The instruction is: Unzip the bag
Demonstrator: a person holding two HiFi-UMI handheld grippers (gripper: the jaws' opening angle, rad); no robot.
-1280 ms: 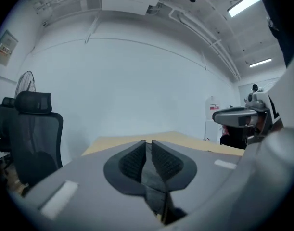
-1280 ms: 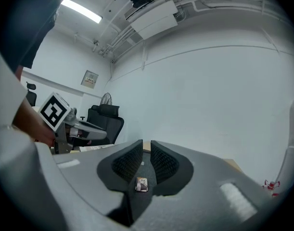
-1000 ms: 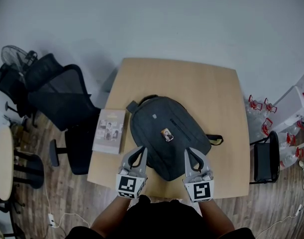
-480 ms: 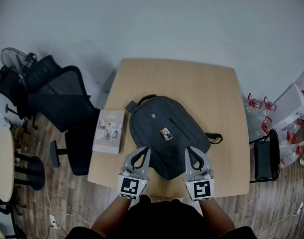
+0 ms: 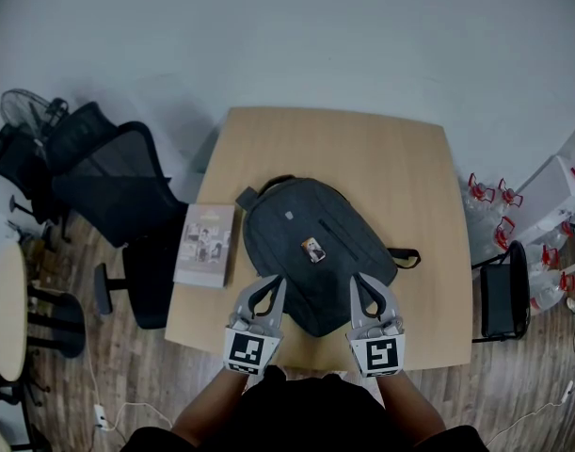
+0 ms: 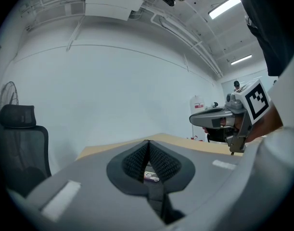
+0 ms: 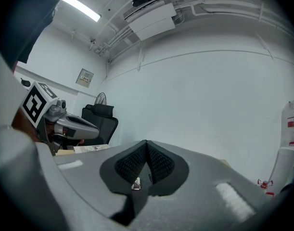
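Note:
A dark grey backpack lies flat on the wooden table, front side up. It has a small badge in the middle and a closed zip line beside the badge. My left gripper is shut and empty, its tips over the bag's near left edge. My right gripper is also shut and empty, over the near right edge. In the left gripper view the jaws meet at the tip, and the right gripper shows alongside. In the right gripper view the shut tips point level.
A book lies on the table left of the bag. Black office chairs and a fan stand at the left. Water bottles and a black seat stand at the right. A round table edge shows at the far left.
The left gripper has edged slightly toward the bag and rolled a little. The right gripper and the bag have not moved.

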